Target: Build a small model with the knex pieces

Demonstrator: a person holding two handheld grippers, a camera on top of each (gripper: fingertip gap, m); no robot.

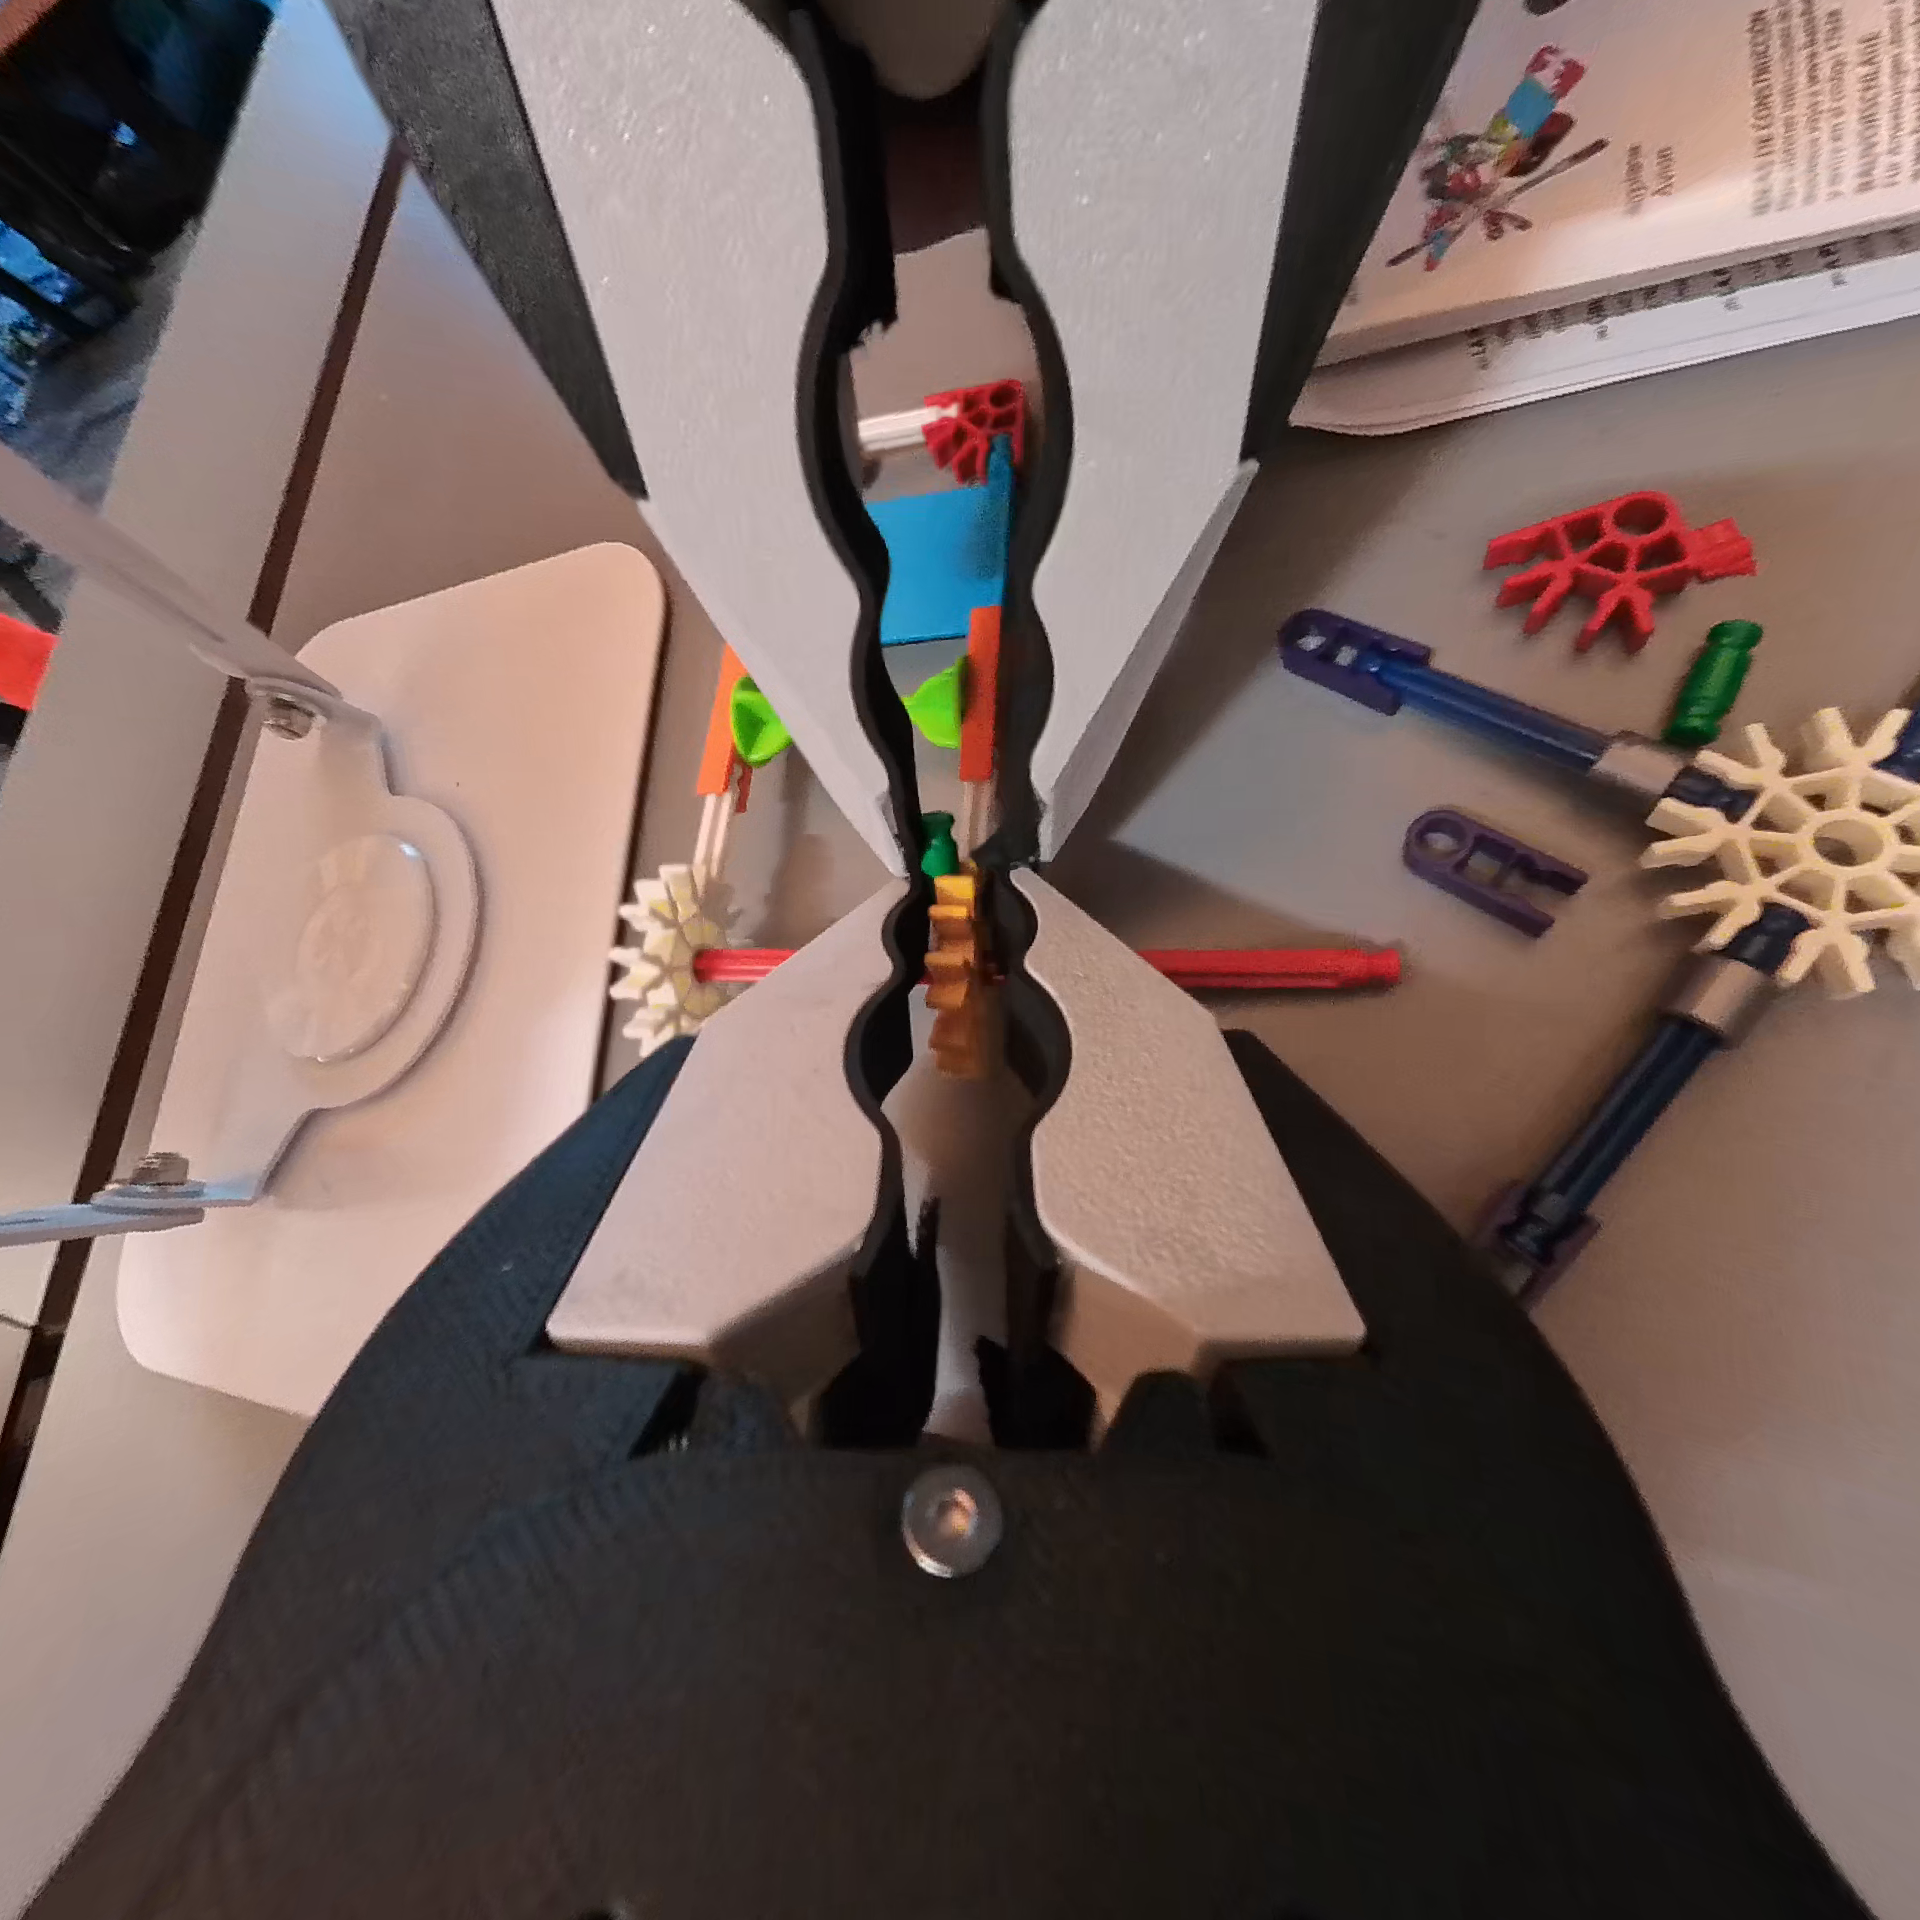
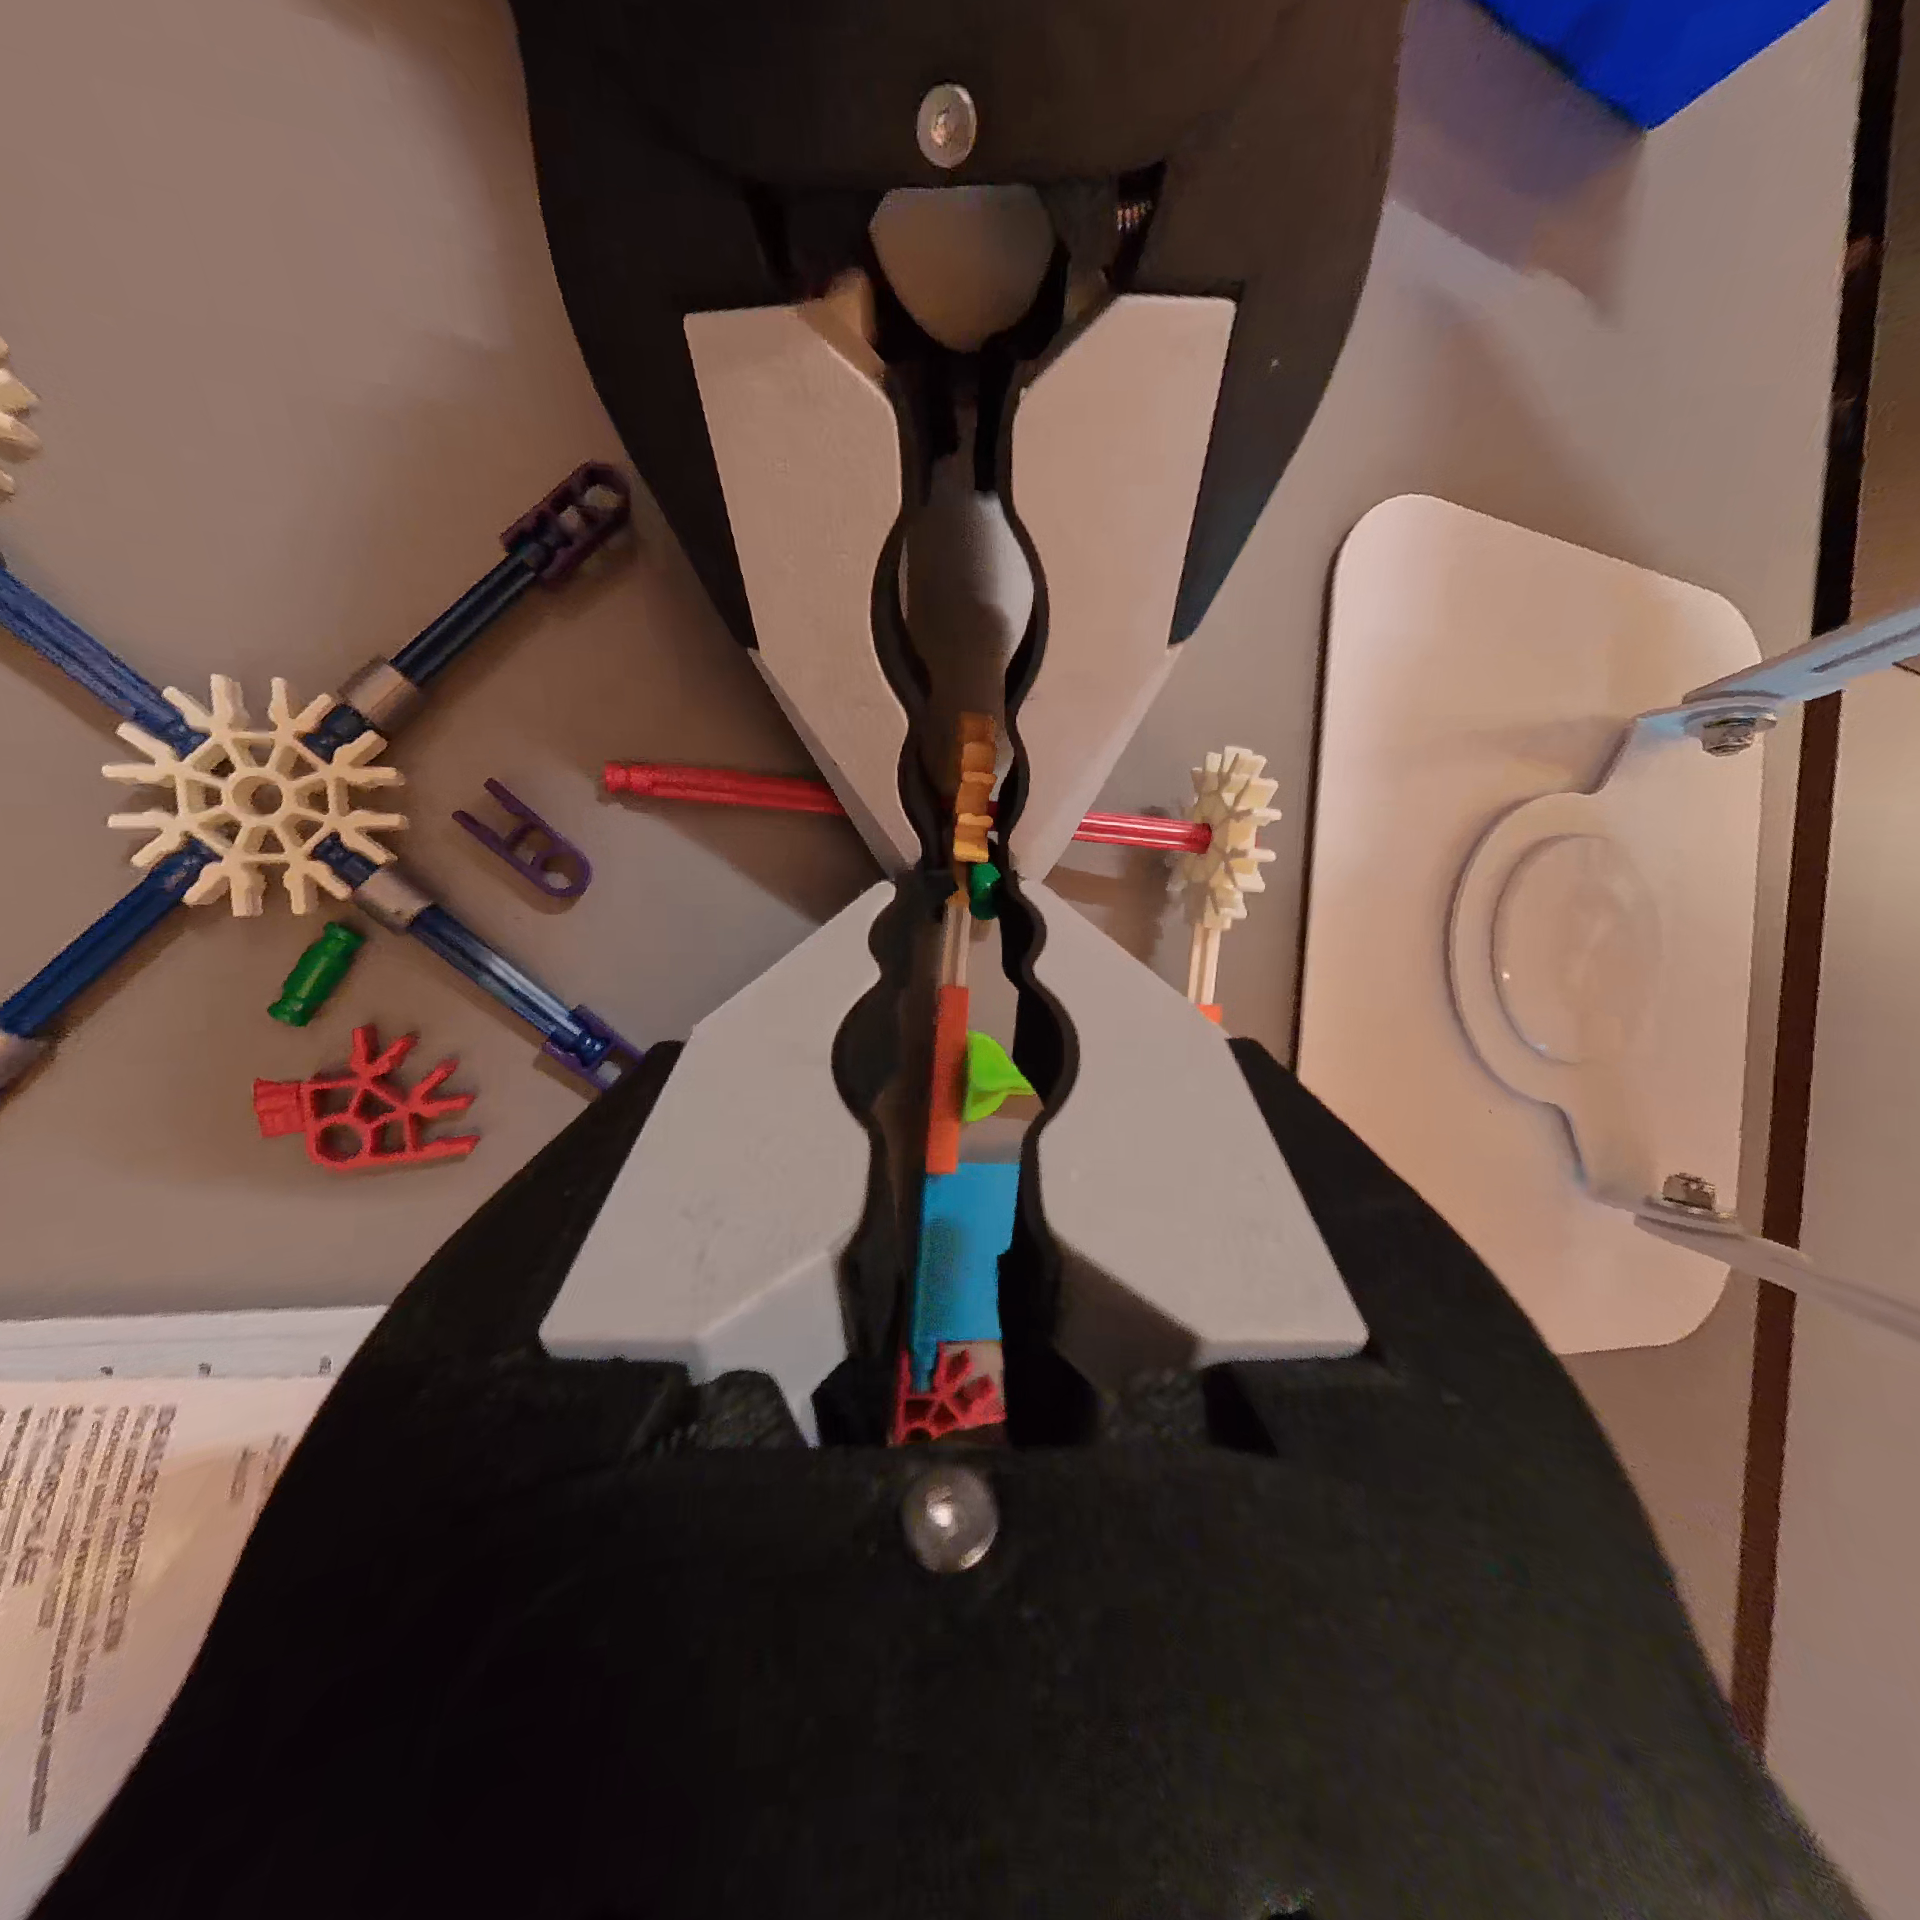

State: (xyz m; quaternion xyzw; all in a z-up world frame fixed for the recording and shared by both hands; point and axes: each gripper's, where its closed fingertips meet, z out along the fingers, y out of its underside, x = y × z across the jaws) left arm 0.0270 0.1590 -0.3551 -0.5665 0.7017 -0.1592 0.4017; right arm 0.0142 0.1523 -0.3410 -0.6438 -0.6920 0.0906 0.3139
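Orange toothed gear [image 1: 956, 977] on a ribbed red rod [image 1: 1268, 966], pinched between the grey, black-padded wavy fingers of the left gripper [image 1: 956, 894], almost closed. Tip to tip with it, right gripper [image 2: 961, 904], narrowly parted about a green peg [image 2: 979, 883]; actual grip impossible to tell. Cream snowflake connector [image 1: 1808, 852] loose on the smooth tan table [image 1: 1247, 727], right in the left wrist view.
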